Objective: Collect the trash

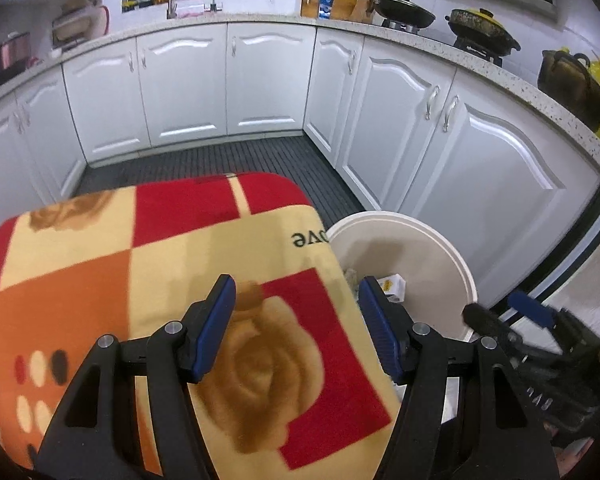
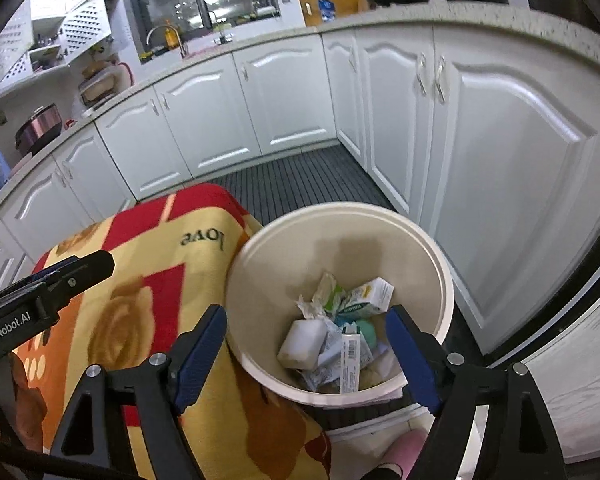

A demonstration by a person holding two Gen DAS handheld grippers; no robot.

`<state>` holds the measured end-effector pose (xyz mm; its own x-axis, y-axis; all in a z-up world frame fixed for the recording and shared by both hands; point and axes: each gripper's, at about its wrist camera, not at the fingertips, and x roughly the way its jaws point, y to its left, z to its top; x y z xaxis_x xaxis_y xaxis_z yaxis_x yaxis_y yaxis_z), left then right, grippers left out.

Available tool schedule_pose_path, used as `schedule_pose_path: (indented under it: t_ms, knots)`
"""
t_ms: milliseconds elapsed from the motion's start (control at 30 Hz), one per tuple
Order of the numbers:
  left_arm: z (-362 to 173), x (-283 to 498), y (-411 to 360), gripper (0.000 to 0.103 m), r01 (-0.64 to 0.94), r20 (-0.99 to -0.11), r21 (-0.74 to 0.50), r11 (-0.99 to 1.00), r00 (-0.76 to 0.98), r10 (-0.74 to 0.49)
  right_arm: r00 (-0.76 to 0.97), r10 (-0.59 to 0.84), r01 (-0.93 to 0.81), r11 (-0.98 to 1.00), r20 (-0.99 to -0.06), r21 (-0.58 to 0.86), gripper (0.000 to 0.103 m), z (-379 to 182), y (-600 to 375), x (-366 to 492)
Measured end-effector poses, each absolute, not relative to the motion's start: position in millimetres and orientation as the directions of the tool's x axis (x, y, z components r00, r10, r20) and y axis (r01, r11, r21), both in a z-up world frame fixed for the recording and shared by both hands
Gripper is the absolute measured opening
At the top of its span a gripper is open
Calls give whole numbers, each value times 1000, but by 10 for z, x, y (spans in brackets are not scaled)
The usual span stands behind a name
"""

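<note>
- The right gripper (image 2: 306, 338), black with blue finger pads, hangs with its jaws wide apart and nothing between them, above the round cream plastic bin (image 2: 440, 268).
- Its lower frame cuts off the bin's near rim and part of the heap inside.
- The trash (image 2: 332, 332) lies at the bottom of that bin: a white block, crumpled wrappers, small cartons and a green piece; the labels are too small to read.
- The left gripper (image 1: 296, 296), of the same build, is also spread open and empty, over the red, orange and cream rose-patterned blanket (image 1: 140, 264).
- From the left wrist the blanket's edge hides most of the bin (image 1: 440, 248); only a small carton shows inside.
- The blanket's edge meets the bin's left rim; whether they touch I cannot tell.
- White cabinet doors (image 2: 500, 152) stand close behind and to the right of the bin, with dark ribbed floor (image 2: 300, 184) open beyond it.
- A pink slipper (image 2: 404, 450) shows at the bottom edge, partly cut off.
</note>
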<state>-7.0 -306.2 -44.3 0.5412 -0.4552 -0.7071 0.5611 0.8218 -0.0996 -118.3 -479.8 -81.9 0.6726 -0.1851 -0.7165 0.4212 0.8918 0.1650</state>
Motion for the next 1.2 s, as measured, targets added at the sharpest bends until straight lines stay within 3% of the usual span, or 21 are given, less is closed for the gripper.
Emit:
schedule_pose_path:
  t_ms: [267,467,1200]
  knots:
    - [-159,-288,-2717,63,531,-631,-32,847,646,-429,731,-179,404,891,-658,207,80,-540,-4633,-1329]
    - [-47,-407,-2611,63,511,-597,-14,860,685,-417,766,-203,375,912,-609,167,87,-353,-4392,-1438]
    - [114,-599,-2329,63,449,-511,-20,893,763,-395,815,-246,357,926,-524,120,92,-55,-4106,-1580]
